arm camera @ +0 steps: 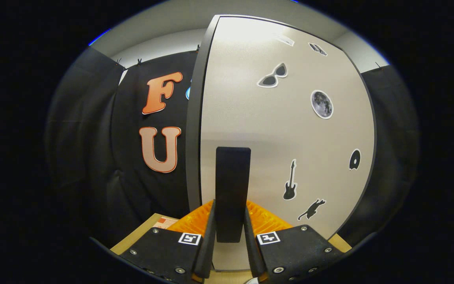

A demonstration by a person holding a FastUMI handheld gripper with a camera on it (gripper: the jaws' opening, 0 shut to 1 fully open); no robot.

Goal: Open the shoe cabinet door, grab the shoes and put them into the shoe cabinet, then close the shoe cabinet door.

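Gripper (230, 232) fingers clamp the flat rectangular handle (233, 189) on the smooth matte, sticker-covered shoe cabinet door (290, 126), which stands ajar.

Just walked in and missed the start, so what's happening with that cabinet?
A person's hand-held gripper has its two fingers closed on the dark upright handle of the shoe cabinet door. The pale door, dotted with stickers, fills the space just beyond the fingers, its dark edge turned toward the booth wall. Whether it is being pulled open or pushed closed can't be told from this moment.
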